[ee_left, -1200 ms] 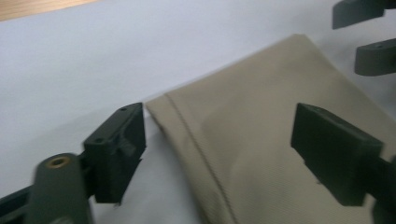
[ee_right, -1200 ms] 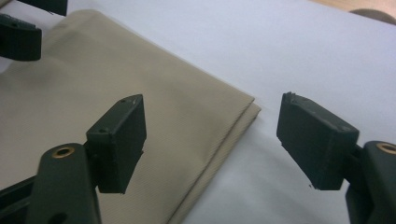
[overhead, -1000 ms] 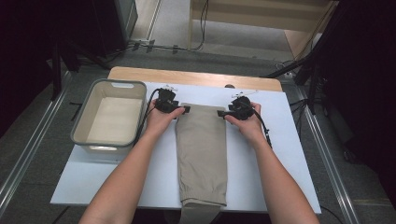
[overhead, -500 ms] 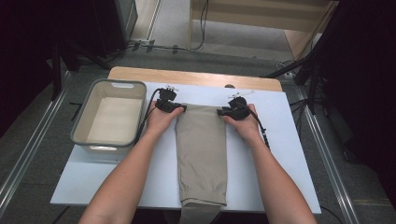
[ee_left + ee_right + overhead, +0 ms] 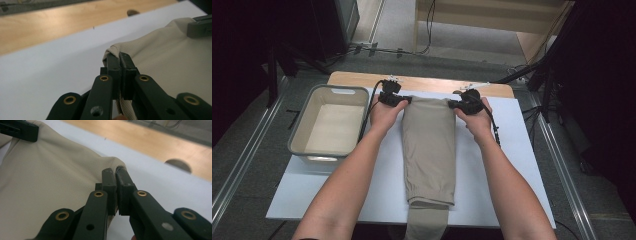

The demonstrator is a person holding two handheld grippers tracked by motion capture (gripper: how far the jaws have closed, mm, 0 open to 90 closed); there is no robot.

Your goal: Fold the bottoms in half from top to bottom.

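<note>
Risk: thin bite on each far corner of the trousers (image 5: 429, 145); a tug could slip the smooth beige weave free. Left gripper (image 5: 119, 58) and right gripper (image 5: 114, 173) have just closed, jaws clamped on fabric. Folded length trails back along the white board (image 5: 522, 165).

Black two-jaw left gripper (image 5: 119, 65) and right gripper (image 5: 115, 180): flat linked arms, brass-ringed rivets, black cables trailing; bare forearms, no sleeves.
</note>
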